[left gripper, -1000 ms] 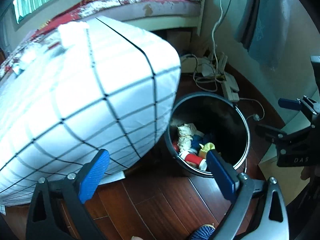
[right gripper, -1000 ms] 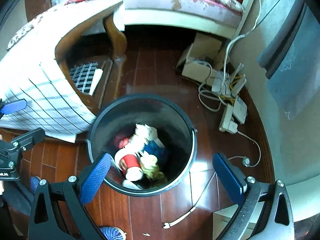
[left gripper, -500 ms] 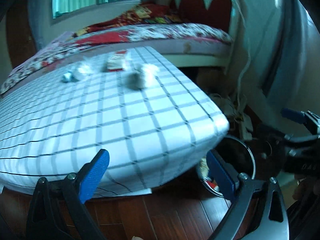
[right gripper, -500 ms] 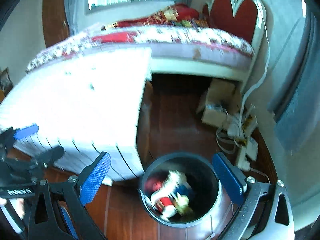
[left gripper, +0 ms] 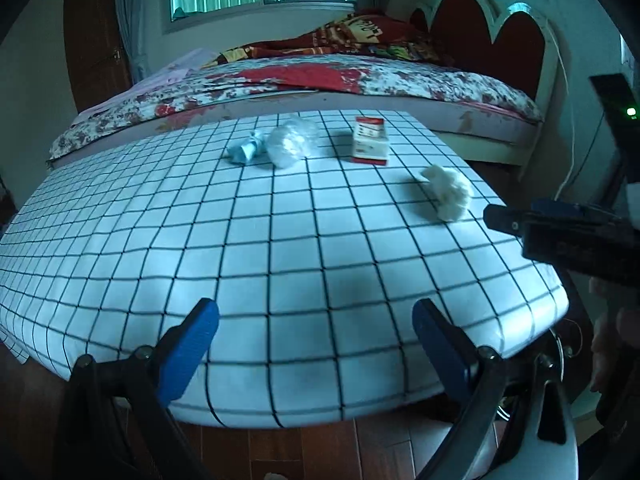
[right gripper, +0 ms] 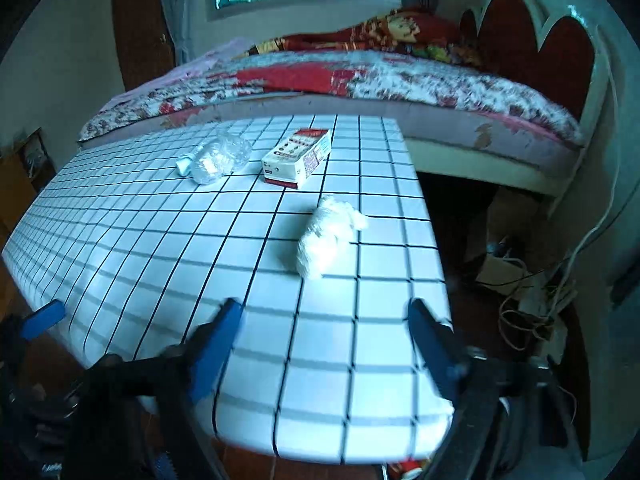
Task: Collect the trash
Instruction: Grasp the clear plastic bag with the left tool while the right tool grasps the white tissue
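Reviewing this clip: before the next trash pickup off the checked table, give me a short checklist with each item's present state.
1. Right hand-held gripper empty: ok; its jaws have just been closing, nothing between them.
2. Left hand-held gripper open and empty: ok.
3. Nearest target in reach: ok; the white wad lies ahead of the right gripper, apart from the other items.
4. Other trash on the table: ok; box, clear plastic ball and blue scrap all rest on top.
5. Grippers clear of each other: ok; they sit side by side, apart.
6. Bin position: cannot tell; mostly hidden under the table edge.
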